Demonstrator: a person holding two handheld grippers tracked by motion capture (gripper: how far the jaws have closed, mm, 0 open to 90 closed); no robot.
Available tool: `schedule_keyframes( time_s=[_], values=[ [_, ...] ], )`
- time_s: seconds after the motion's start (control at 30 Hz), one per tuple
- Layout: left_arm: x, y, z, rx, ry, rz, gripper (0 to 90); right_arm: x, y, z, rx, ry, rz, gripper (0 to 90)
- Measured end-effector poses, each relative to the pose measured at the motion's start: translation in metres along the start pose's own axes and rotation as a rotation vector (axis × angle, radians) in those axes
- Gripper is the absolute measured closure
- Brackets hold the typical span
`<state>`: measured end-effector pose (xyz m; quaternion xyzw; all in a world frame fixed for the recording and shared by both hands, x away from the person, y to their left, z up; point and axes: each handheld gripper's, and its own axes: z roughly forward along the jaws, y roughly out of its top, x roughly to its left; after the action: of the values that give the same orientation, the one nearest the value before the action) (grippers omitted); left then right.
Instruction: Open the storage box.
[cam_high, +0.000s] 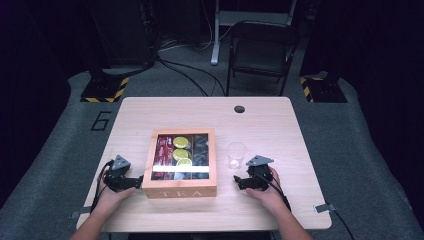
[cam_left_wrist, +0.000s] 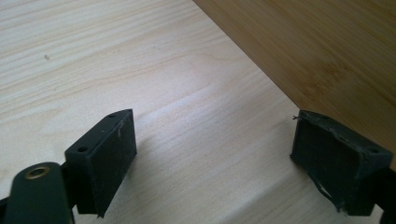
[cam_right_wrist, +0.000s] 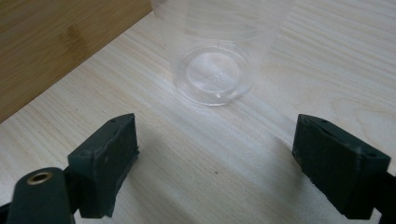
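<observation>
Pale wood table (cam_high: 280, 130) under my cameras carries the lidded tea box (cam_high: 181, 188) between my grippers, left gripper (cam_high: 131, 181) beside its left wall and right gripper (cam_high: 242, 181) just behind the clear cup (cam_high: 236, 154), both jaws spread wide and empty.

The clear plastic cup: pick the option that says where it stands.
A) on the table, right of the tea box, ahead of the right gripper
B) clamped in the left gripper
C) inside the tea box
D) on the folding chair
A: the clear plastic cup stands upright on the table beside the tea box, just beyond the open right gripper.
</observation>
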<state>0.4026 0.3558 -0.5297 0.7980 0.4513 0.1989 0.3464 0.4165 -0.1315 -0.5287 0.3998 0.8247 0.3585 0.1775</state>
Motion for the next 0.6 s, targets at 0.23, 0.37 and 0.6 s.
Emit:
schedule_keyframes(
  time_s=[0.23,0.37,0.6],
  values=[
    [0.0018,0.0007,0.0005,-0.003,-0.001,-0.001,13.7,0.0003,-0.0001,0.0002,-0.004,-0.004,0.001,13.8],
    [0.0021,0.0006,0.0016,-0.018,0.009,-0.007,15.0,0.0011,-0.0003,0.0001,-0.007,-0.008,0.005,14.4],
    [0.0013,0.0006,0.0009,-0.013,0.007,-0.021,15.2,0.0027,-0.0008,-0.0012,-0.008,-0.004,0.010,17.8]
  ],
)
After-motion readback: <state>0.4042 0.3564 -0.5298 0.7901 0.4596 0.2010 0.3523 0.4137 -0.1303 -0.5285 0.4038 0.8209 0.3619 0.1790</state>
